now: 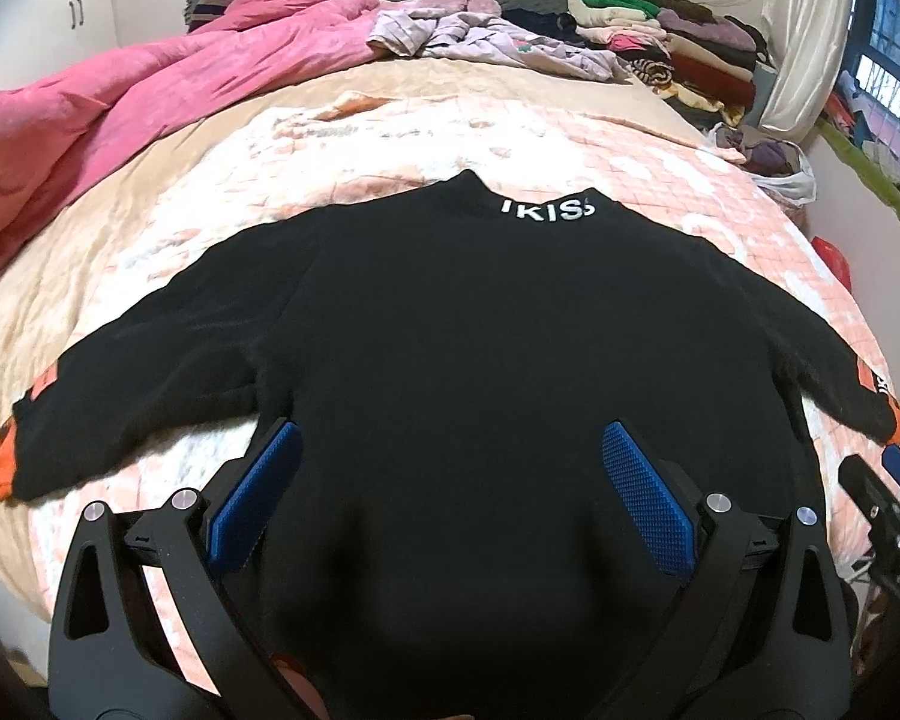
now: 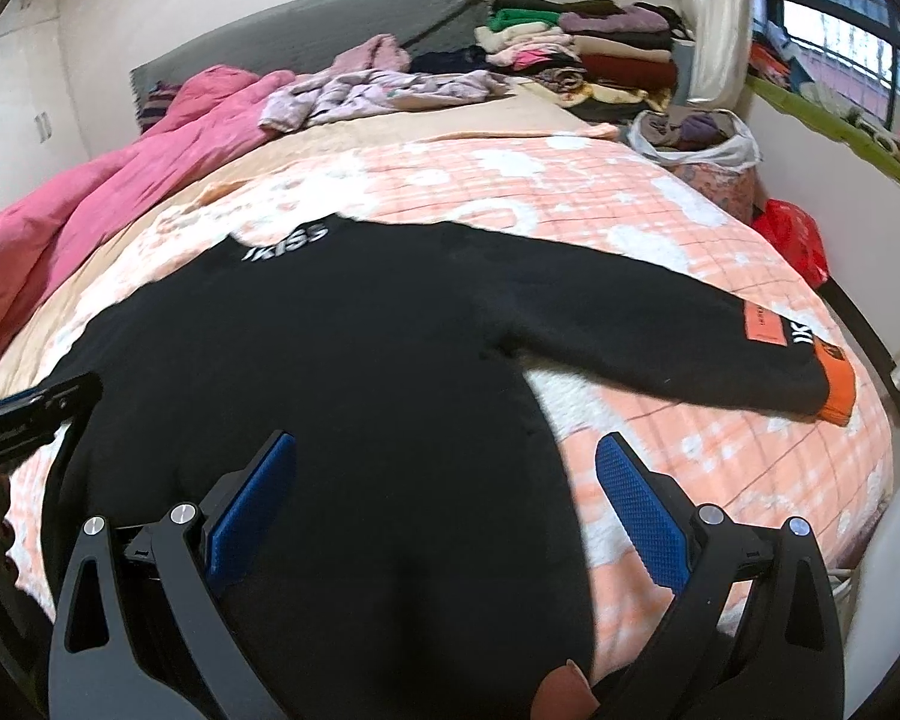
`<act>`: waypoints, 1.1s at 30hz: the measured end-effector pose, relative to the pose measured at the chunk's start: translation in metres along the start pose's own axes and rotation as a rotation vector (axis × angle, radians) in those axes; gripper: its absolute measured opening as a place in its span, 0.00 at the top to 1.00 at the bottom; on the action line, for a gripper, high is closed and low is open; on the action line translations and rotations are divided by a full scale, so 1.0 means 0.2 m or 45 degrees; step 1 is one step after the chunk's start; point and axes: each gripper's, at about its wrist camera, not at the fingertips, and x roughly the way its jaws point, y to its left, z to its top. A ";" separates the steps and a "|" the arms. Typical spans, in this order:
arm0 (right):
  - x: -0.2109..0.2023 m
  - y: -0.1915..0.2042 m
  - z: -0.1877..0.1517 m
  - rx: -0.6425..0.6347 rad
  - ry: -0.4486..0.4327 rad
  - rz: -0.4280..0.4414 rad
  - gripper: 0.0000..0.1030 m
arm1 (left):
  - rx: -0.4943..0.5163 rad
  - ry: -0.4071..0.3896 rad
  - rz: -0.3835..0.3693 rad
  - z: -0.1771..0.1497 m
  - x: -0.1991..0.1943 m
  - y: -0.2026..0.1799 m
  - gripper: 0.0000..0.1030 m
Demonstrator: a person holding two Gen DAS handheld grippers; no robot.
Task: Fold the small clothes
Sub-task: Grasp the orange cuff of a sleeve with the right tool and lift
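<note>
A black sweater (image 1: 480, 330) lies spread flat on the bed (image 1: 720, 204), collar toward the headboard, white lettering (image 1: 547, 208) on the collar, both sleeves stretched outward; each cuff carries orange patches, the left cuff (image 1: 6, 456) near the left edge of the bed, the right cuff (image 2: 837, 381) near the right edge.

The left gripper (image 1: 450, 498) hovers over the sweater's lower body; its jaws stand wide apart, blue pads (image 1: 648, 498) facing each other, nothing between them but the black cloth lying beneath; the left pad sits over the sweater's left side edge, close under the armpit, while the right pad sits over the body. Whether the pads touch the cloth cannot be told.

The right gripper (image 2: 444, 510) is likewise spread wide, clamped on nothing; its left finger lies over the black body, its right finger (image 2: 642, 516) over the pink-and-white quilt (image 2: 750, 456) just past the sweater's right side edge, so that edge runs up between the jaws; the right sleeve reaches away above the right finger.

In each view the other gripper shows at the frame edge: the right one (image 1: 888, 498) in the left view, the left one (image 2: 30, 414) in the right view.

Farther up the bed lie a pink duvet (image 1: 120, 102), crumpled lilac clothes (image 1: 480, 36) and a stack of folded clothes (image 1: 678, 42).
</note>
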 end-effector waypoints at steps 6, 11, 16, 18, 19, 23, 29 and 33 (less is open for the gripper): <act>0.06 -0.16 0.07 0.095 -0.013 -0.080 0.04 | 0.022 0.010 -0.014 0.06 0.07 -0.05 0.09; 0.10 -0.34 0.11 0.181 -0.017 -0.160 0.04 | 0.036 0.017 -0.016 0.11 0.13 -0.10 0.09; 0.15 -0.53 0.12 0.267 -0.009 -0.238 0.04 | 0.066 0.016 -0.007 0.15 0.17 -0.14 0.09; 0.16 -0.59 0.12 0.299 -0.006 -0.262 0.04 | 0.071 0.020 -0.010 0.17 0.19 -0.15 0.09; 0.17 -0.63 0.12 0.319 -0.006 -0.276 0.04 | 0.074 0.023 -0.016 0.17 0.21 -0.15 0.09; 0.19 -0.76 0.11 0.389 0.005 -0.326 0.04 | 0.074 0.037 -0.022 0.21 0.26 -0.18 0.09; 0.25 -0.98 0.06 0.509 0.045 -0.383 0.04 | 0.044 0.051 -0.021 0.27 0.37 -0.18 0.09; 0.30 -1.10 0.01 0.603 0.092 -0.389 0.04 | 0.032 0.059 -0.001 0.29 0.44 -0.16 0.09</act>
